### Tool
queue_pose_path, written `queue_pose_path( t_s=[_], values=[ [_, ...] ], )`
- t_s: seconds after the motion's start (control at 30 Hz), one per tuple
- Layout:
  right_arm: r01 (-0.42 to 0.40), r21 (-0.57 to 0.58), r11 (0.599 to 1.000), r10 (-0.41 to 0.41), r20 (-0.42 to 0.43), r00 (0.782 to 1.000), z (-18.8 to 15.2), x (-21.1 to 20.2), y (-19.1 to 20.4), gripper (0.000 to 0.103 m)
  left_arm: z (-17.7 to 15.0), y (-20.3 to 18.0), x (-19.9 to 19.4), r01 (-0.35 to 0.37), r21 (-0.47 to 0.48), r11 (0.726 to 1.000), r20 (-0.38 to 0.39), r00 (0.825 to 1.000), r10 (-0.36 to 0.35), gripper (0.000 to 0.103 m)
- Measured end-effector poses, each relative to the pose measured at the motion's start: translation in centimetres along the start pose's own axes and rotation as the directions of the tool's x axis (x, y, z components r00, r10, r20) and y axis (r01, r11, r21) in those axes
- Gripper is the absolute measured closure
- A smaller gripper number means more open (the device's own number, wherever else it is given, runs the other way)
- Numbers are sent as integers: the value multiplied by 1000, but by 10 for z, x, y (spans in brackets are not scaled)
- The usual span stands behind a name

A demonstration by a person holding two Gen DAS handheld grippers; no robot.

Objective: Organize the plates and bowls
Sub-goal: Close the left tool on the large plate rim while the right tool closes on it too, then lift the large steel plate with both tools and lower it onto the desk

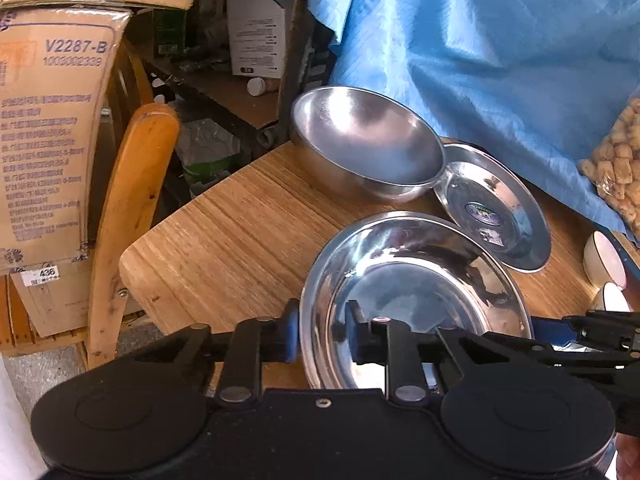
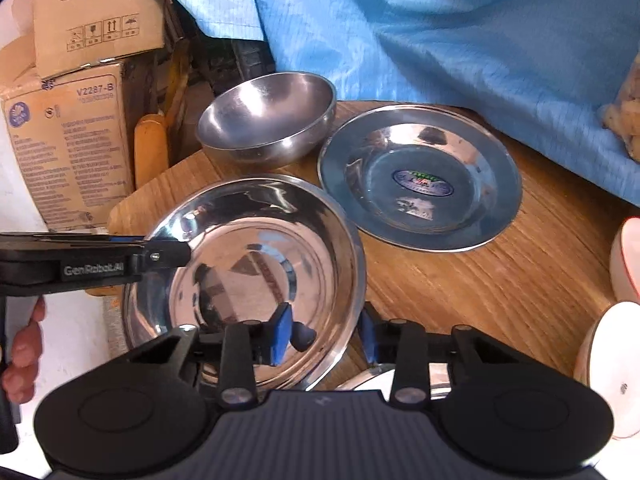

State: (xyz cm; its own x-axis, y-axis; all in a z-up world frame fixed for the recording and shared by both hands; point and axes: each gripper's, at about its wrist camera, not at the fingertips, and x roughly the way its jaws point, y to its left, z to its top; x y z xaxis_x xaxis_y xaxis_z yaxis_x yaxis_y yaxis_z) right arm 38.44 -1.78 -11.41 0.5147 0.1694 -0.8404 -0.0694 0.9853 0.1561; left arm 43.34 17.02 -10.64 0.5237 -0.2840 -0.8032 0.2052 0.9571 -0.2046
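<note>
Right wrist view, right gripper [image 2: 325,338] fingers straddling shiny plate [image 2: 248,264] rim near table [image 2: 500,280] front edge, left gripper [image 1: 323,338] gripping its opposite rim.

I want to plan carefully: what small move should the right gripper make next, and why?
Probably close the right gripper on the rim of the shiny plate: its blue pads stand open on both sides of that rim, so it grips nothing yet.

The white bowls [image 2: 612,368] are cut off at the right edge. The box [image 1: 44,152] print is too blurred to read. The blue cloth [image 2: 440,32] hides the table's [image 2: 500,280] back.
</note>
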Motion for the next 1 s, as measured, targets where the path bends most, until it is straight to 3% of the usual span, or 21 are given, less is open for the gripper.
queue_pose_path(
  t_s=[0.1, 0.43, 0.63, 1.0],
  values=[
    [-1, 14, 1000, 0, 16, 1000, -1, -4, -4, 81, 0, 6, -2, 2, -32, 999, -7, 1000, -2, 88],
    [-14, 44, 999, 8, 129, 992, -20, -42, -14, 88, -1, -1, -29, 61, -13, 998, 31, 998, -60, 90],
    [8, 141, 990, -30, 156, 987, -42, -69, -36, 88, 0, -30, -30, 125, 69, 990, 30, 991, -128, 89],
    [60, 306, 950, -119, 175, 977, -96, -117, -65, 87, -10, -98, -36, 228, 256, 939, -14, 972, -233, 88]
  ],
)
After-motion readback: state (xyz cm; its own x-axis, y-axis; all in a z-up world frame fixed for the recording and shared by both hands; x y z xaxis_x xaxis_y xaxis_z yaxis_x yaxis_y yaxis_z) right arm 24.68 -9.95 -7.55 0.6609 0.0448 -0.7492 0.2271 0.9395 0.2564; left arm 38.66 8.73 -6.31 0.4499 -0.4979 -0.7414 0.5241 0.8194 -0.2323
